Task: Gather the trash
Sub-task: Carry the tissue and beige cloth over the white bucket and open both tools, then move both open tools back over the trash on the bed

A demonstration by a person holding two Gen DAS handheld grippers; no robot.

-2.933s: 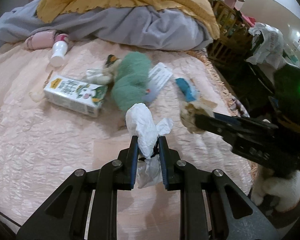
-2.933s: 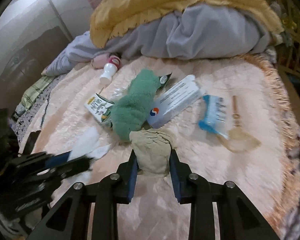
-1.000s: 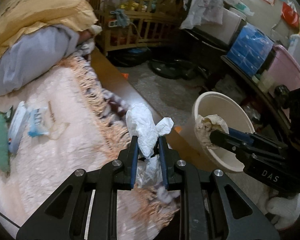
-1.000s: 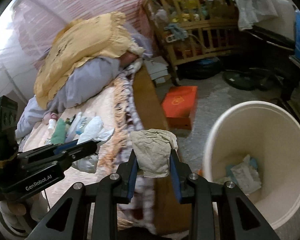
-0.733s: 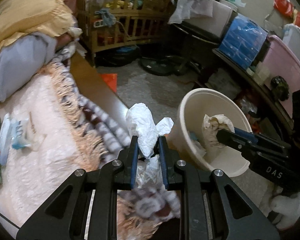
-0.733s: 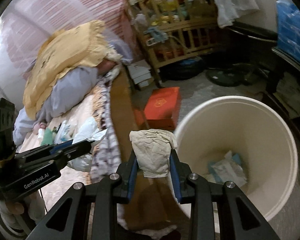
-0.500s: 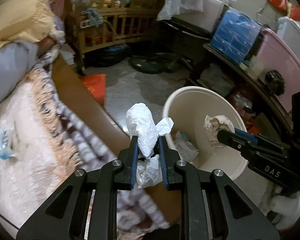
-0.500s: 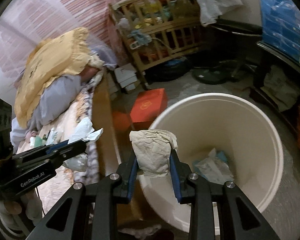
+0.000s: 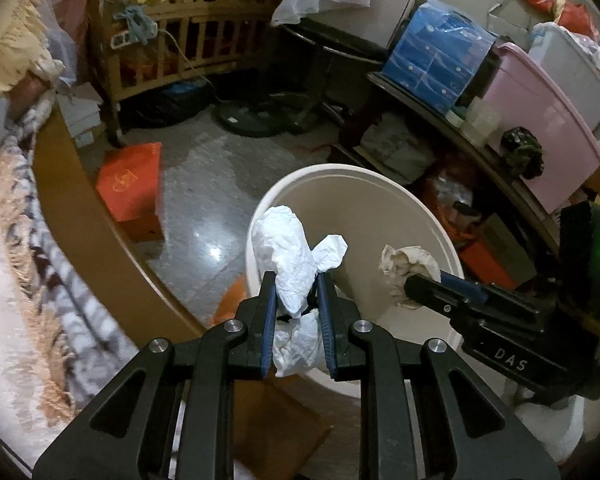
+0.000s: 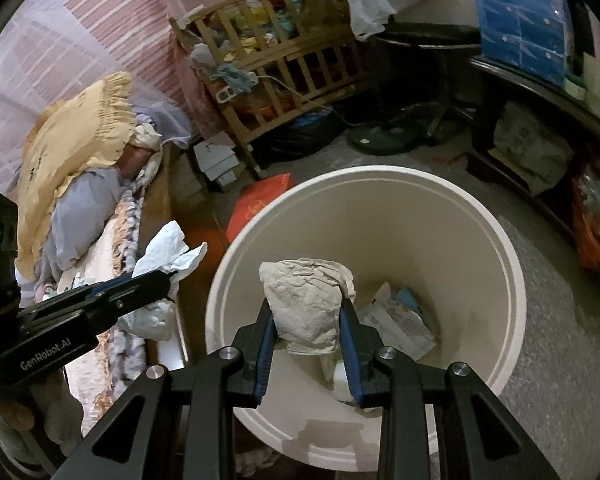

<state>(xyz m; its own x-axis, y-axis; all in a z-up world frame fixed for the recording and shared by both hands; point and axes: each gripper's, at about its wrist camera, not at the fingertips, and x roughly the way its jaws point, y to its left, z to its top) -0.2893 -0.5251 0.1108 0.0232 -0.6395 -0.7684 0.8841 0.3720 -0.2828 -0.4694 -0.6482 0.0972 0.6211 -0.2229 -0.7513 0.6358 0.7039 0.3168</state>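
My left gripper (image 9: pixel 297 294) is shut on a crumpled white tissue (image 9: pixel 290 256), held just over the near left rim of the cream bin (image 9: pixel 352 172). My right gripper (image 10: pixel 306 316) is shut on a crumpled beige tissue (image 10: pixel 306 298), which hangs above the open mouth of the cream bin (image 10: pixel 496 216). Paper scraps (image 10: pixel 400 320) lie on the bin's bottom. From the left wrist view the right gripper (image 9: pixel 410 286) and its beige tissue (image 9: pixel 408 262) show over the bin's right side. In the right wrist view the left gripper (image 10: pixel 168 278) and white tissue (image 10: pixel 166 254) sit left of the bin.
The bed's wooden edge (image 9: pixel 84 196) and fringed blanket (image 9: pixel 28 264) run along the left. An orange box (image 9: pixel 130 184) lies on the grey floor beside the bin. A wooden crib (image 10: pixel 284 68), a fan base (image 10: pixel 384 136) and a cluttered dark shelf (image 9: pixel 440 108) stand beyond.
Both grippers swung away from the bed, past its edge, until the bin came under them. The right gripper now hangs over the bin's mouth and the left over its rim. Both grips are unchanged.
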